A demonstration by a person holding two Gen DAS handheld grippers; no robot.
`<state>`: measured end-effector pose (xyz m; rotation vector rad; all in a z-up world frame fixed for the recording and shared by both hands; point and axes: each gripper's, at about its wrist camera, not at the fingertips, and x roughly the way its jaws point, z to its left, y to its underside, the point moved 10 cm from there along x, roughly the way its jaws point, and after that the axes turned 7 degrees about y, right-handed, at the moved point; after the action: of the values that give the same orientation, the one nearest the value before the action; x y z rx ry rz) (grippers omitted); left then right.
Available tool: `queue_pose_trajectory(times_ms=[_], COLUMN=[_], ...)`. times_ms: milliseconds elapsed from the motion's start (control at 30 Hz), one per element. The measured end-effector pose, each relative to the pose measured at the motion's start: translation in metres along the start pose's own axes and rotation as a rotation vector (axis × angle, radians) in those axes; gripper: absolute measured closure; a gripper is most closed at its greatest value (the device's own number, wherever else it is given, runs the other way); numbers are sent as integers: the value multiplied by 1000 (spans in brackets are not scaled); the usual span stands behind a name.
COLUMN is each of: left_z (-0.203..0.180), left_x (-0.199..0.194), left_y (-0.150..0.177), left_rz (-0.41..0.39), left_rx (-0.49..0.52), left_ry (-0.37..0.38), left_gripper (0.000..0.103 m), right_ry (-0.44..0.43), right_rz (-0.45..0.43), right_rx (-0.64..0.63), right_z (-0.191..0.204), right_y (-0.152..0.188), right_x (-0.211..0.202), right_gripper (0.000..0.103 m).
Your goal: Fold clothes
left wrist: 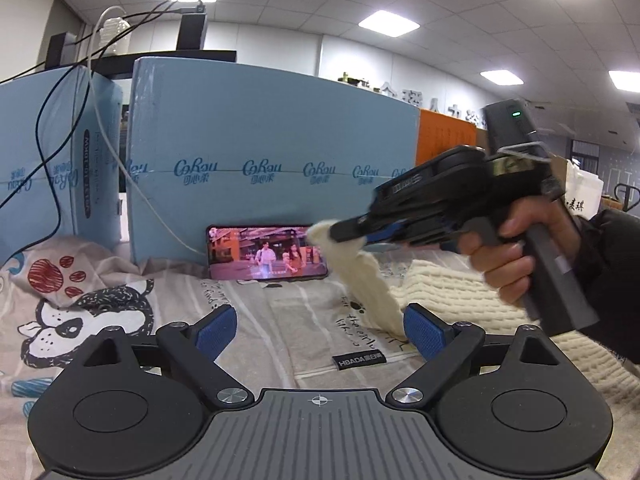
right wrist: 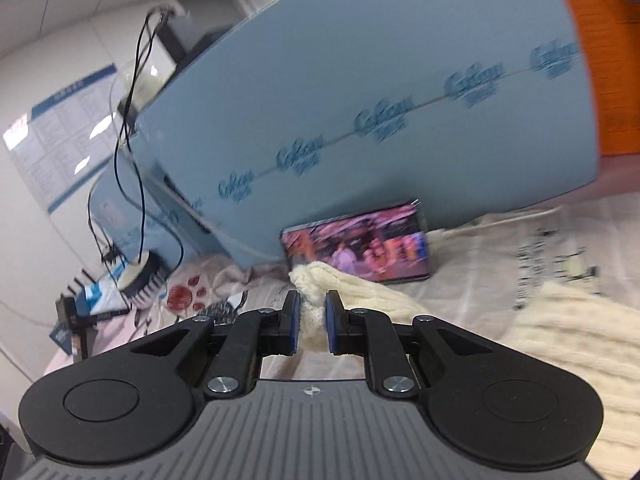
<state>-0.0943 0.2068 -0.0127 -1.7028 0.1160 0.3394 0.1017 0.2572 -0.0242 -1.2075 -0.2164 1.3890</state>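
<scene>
A cream knitted sweater (left wrist: 448,292) lies at the right of a printed bedsheet (left wrist: 288,320). My right gripper (right wrist: 312,314) is shut on the end of its sleeve (right wrist: 316,280) and holds it lifted; in the left wrist view the right gripper (left wrist: 340,234) is up at the right with the sleeve (left wrist: 368,280) hanging from it down toward the sheet. My left gripper (left wrist: 318,330) is open and empty, low over the sheet, its right pad (left wrist: 424,332) next to the hanging sleeve's lower part.
A phone (left wrist: 266,252) playing video leans against large blue boxes (left wrist: 272,140) at the back. Black and white cables (left wrist: 96,92) hang over the boxes at the left. A round white brush (right wrist: 138,280) sits at the far left. An orange panel (left wrist: 444,136) stands behind.
</scene>
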Motion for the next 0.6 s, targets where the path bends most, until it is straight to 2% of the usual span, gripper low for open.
queue_pose_trajectory(times_ms=[167, 300, 333, 433, 500, 600], left_z=[8, 14, 15, 17, 18, 20], left_x=[-5, -7, -8, -12, -15, -20], left_y=[-1, -3, -3, -5, -7, -11], left_rz=[-17, -23, -24, -51, -76, -114], left_rx=[-29, -49, -52, -58, -62, -68], left_ry=[-15, -25, -29, -35, -36, -38], left_gripper=[10, 10, 10, 10, 10, 7], right_ry=[16, 13, 9, -34, -61, -92], right_rz=[107, 145, 139, 121, 100, 57], right_rx=[-44, -45, -32, -3, -4, -50], right_z=[18, 22, 22, 28, 34, 40], right_y=[31, 50, 50, 45, 41, 44], right_x=[50, 69, 69, 50, 32, -12], right_gripper=[90, 87, 84, 52, 49, 36])
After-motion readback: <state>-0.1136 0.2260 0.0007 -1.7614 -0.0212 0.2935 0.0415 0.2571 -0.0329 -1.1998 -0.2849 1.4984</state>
